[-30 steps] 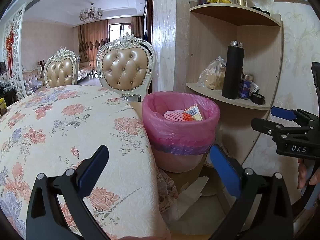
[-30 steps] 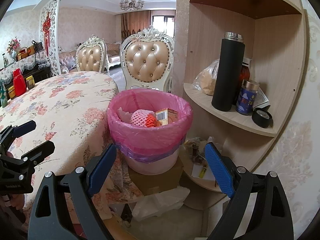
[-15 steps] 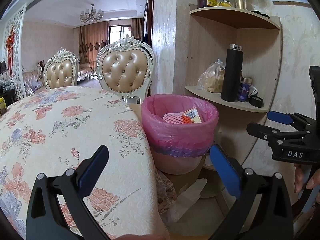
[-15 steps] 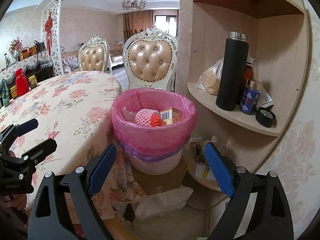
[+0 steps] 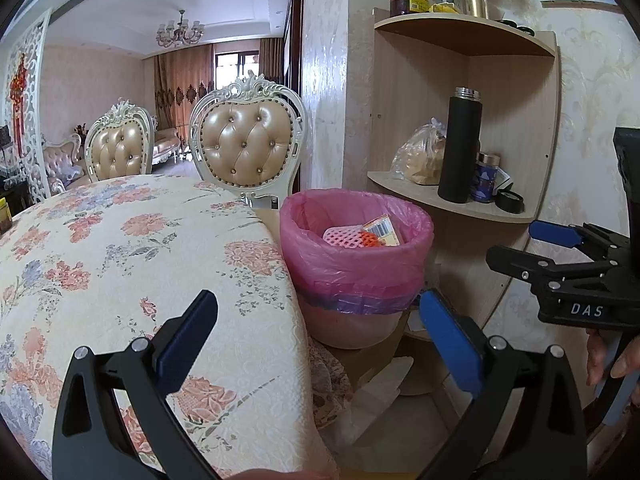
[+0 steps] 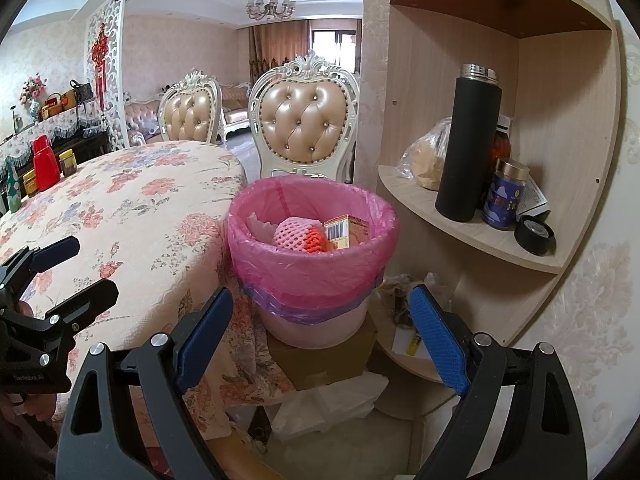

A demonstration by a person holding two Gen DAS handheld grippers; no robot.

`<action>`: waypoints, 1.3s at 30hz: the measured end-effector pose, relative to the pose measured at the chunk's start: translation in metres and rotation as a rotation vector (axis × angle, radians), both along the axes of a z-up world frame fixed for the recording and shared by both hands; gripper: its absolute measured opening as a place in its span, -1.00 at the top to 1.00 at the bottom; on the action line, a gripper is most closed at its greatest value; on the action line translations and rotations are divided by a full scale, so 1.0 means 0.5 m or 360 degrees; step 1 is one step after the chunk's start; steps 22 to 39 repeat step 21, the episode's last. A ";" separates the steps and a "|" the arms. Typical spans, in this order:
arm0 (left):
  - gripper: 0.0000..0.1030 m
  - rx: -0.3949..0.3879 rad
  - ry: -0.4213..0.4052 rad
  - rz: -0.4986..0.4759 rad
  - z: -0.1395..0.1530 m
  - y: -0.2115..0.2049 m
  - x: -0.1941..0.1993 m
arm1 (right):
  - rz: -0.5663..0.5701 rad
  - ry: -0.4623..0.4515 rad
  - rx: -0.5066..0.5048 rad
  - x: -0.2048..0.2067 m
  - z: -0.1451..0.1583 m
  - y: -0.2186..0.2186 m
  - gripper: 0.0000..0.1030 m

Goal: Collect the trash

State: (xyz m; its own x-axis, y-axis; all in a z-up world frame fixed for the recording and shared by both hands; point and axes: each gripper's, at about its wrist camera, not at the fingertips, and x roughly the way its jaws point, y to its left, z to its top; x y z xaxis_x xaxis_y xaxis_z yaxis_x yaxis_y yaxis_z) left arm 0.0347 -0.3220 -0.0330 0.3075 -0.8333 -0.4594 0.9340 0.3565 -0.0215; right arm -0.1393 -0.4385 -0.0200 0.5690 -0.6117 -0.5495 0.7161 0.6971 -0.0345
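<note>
Before the bin (image 6: 312, 256), both grippers' fingers (image 6: 436, 336) gape empty.

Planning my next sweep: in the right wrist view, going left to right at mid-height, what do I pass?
Red bottle → floral tablecloth table → pink-lined trash bin → bagged bread → black thermos → blue jar → black tape roll. Both grippers are open and empty.

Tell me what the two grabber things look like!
Both the left gripper and right gripper have black, angular frames with silver bolts. Their fingers wear bumpy blue pads. The right gripper has white letters "DAS" on its side. Bare fingers grip its handle.
</note>
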 end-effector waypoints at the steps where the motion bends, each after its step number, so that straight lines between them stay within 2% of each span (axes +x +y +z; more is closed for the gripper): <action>1: -0.91 0.0000 0.0003 -0.0002 0.000 0.000 0.000 | 0.0001 0.0000 0.0000 0.001 -0.001 0.001 -0.65; 7: -0.91 0.0008 0.0032 -0.0023 -0.001 -0.004 -0.001 | 0.0001 0.0000 0.0001 0.001 0.000 0.001 -0.65; 15: -0.91 0.0003 -0.0045 -0.0021 -0.001 -0.002 -0.016 | 0.0007 -0.0003 -0.0002 0.003 0.000 0.003 -0.65; 39: -0.91 0.0010 -0.0042 -0.0020 -0.002 -0.001 -0.011 | 0.0018 -0.0004 -0.0008 0.007 0.003 0.006 -0.65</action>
